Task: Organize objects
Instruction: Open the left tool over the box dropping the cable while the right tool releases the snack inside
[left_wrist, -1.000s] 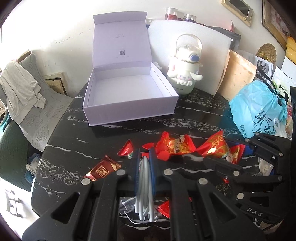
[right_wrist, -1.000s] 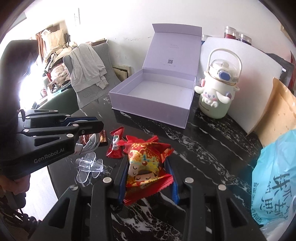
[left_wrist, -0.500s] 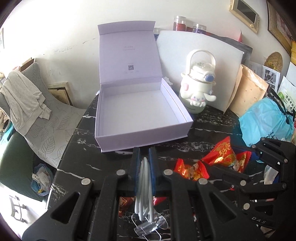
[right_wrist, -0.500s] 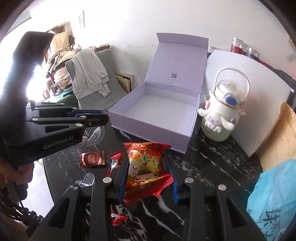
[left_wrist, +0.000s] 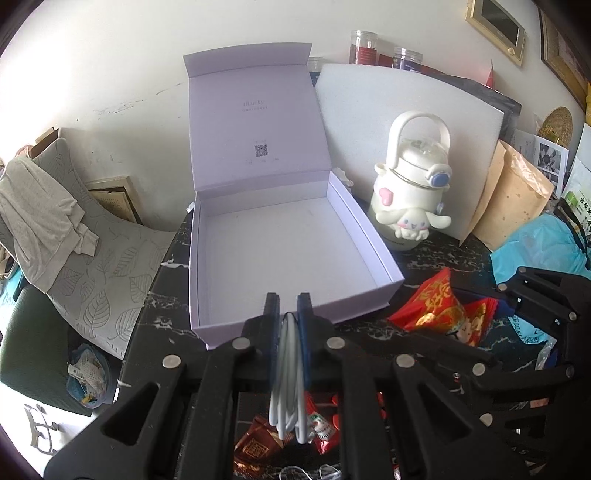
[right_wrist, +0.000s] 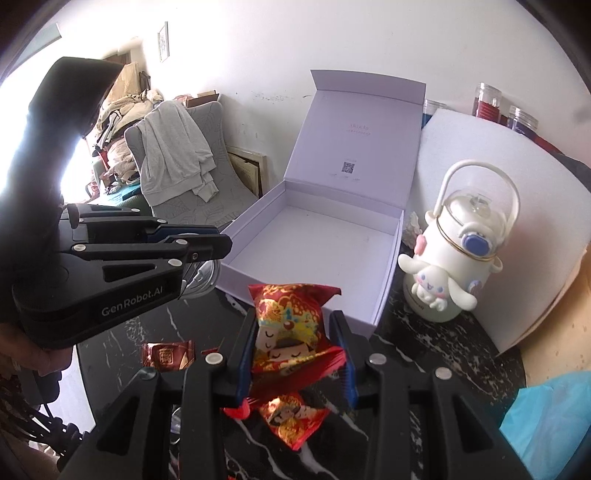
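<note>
Setting: lived-in home. Evidence: upholstered chair (right_wrist: 207, 177) draped with clothing (right_wrist: 173, 147), framed pictures (left_wrist: 495, 22) on wall, cartoon-character bottle (left_wrist: 413, 192) on black marble worktop (left_wrist: 436, 251).

**Snack packet held at the open box**

The right tongs (right_wrist: 295, 341) grip a red snack packet (right_wrist: 291, 328) just short of the near corner of the open lilac box (right_wrist: 314, 251), whose lid stands upright. The left tongs (right_wrist: 218, 247) reach in from the left beside the box wall. More red packets (right_wrist: 291, 415) lie on the black marble table (right_wrist: 424, 354). A white cartoon-dog bottle (right_wrist: 454, 266) stands right of the box.
</note>
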